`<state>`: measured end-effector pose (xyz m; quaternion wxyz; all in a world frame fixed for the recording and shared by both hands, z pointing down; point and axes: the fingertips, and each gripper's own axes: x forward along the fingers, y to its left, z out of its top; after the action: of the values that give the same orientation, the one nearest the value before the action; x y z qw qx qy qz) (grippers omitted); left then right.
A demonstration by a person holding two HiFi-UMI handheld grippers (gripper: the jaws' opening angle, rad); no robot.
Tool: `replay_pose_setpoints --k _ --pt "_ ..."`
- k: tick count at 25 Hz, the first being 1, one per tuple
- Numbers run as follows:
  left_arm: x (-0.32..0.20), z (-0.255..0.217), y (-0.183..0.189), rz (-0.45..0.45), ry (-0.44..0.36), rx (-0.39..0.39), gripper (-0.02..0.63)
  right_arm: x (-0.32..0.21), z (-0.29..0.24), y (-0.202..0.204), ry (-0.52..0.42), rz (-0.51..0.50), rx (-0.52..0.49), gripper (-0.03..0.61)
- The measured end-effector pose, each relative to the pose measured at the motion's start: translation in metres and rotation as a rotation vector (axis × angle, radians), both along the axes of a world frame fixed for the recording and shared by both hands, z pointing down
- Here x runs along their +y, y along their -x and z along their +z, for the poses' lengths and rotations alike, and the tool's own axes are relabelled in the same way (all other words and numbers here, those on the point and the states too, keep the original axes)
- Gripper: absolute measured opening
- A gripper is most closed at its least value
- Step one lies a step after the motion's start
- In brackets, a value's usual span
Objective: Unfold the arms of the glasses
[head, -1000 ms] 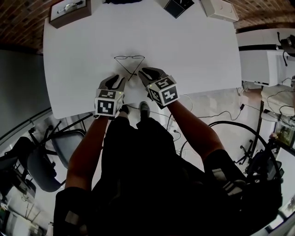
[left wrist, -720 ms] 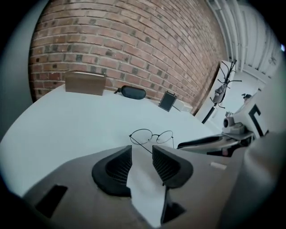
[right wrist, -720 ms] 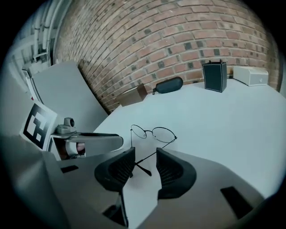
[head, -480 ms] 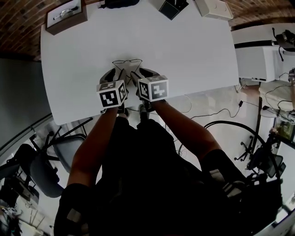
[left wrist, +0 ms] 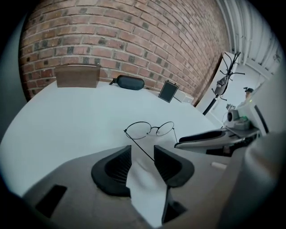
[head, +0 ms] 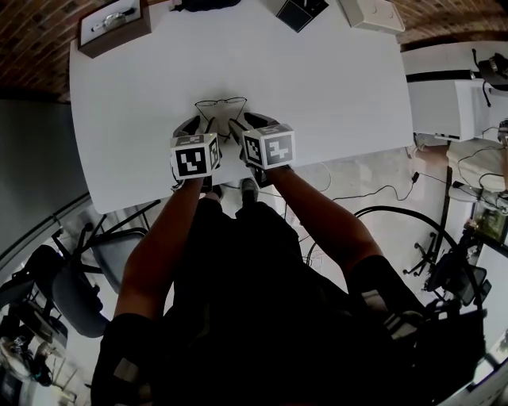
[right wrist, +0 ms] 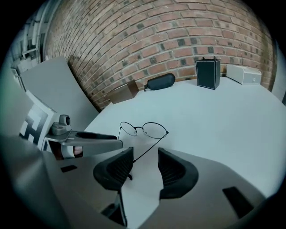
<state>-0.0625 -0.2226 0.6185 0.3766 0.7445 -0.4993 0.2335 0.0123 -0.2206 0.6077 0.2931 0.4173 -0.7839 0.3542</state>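
Observation:
Thin wire-rimmed glasses [head: 221,105] lie on the white table [head: 333,87] with their lenses away from me. My left gripper [head: 200,125] and right gripper [head: 248,125] sit side by side just behind them. In the left gripper view, one arm of the glasses [left wrist: 149,129] runs back between the spread pads of the left gripper [left wrist: 143,154], which is open and does not pinch it. In the right gripper view, the other arm of the glasses [right wrist: 143,129] lies between the jaws of the right gripper [right wrist: 145,156]. Those jaws are opening, and their pads are off the wire.
At the table's far edge stand a brown box [head: 115,24], a dark glasses case [left wrist: 129,82], a small black box [head: 298,12] and a white box [head: 373,14]. The near table edge is just behind the grippers. A chair [head: 103,254] stands on the floor at my left.
Both grippers moved forward to the glasses and closer together. The glasses' arms, crossed in a V before, now run back into the grippers.

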Motion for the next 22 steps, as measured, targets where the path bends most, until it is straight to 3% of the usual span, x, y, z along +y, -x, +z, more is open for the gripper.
replay_pose_setpoints --k 9,17,22 --pt "0.002 0.000 0.020 0.040 -0.014 -0.046 0.160 -0.002 -0.001 -0.008 -0.025 -0.108 0.038 0.139" --pt "0.006 -0.001 0.028 0.071 -0.032 -0.087 0.160 -0.003 0.008 -0.022 -0.019 -0.146 0.059 0.138" --pt "0.004 -0.002 0.026 0.130 -0.051 -0.120 0.160 -0.007 0.001 -0.022 -0.056 -0.199 0.040 0.138"
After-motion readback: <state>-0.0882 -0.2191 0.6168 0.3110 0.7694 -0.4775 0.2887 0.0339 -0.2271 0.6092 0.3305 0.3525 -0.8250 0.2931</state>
